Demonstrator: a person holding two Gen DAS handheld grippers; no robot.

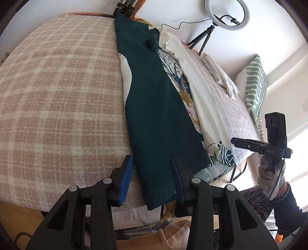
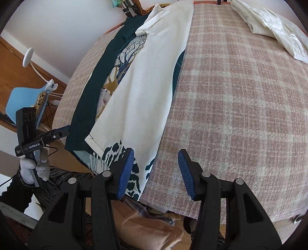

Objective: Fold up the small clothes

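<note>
left gripper [image 1: 153, 165] wide open over the green cloth [image 1: 154, 107] hem | right gripper [image 2: 156, 165] open too, by the white cloth [image 2: 146, 80]

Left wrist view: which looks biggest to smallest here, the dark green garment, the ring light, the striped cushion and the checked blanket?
1. checked blanket
2. dark green garment
3. and 4. striped cushion and ring light: they look about alike, and the fisheye bends the edges, so I won't rank them.
</note>
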